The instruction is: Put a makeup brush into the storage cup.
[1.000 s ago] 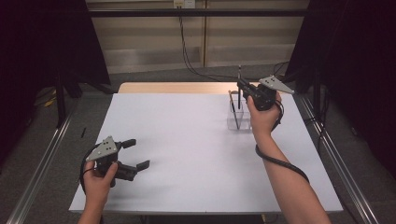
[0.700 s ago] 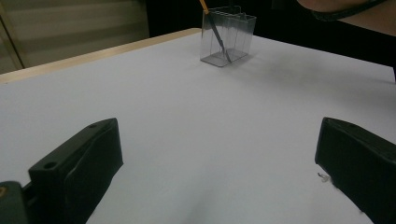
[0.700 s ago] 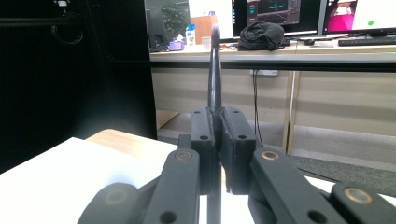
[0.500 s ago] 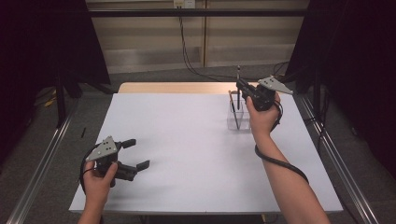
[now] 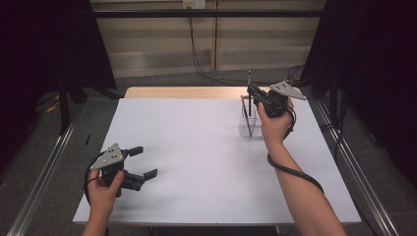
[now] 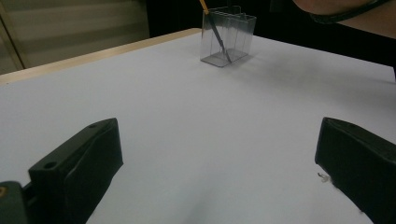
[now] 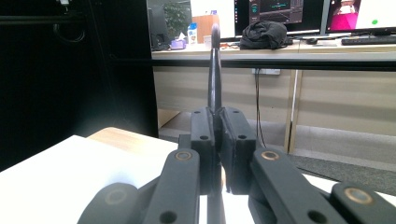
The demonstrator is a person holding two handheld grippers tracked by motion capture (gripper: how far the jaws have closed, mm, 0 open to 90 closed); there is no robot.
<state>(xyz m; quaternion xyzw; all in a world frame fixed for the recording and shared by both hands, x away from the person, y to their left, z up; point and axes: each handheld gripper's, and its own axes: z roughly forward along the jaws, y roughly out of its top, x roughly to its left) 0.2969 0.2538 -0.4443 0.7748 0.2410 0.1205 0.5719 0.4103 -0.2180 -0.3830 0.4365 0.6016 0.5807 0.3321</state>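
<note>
Clear plastic holder (image 5: 248, 123) stands under the right gripper (image 5: 252, 92), whose jaws clamp a dark pen (image 7: 214, 70) upright, its lower end hidden; left gripper (image 5: 142, 162), well away, gapes empty

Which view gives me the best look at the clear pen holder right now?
The left gripper view: the clear pen holder stands unobstructed on the white table, its compartments visible, one pencil leaning inside. The high view shows it small, partly behind the right gripper, which grips a dark pen above it.
</note>
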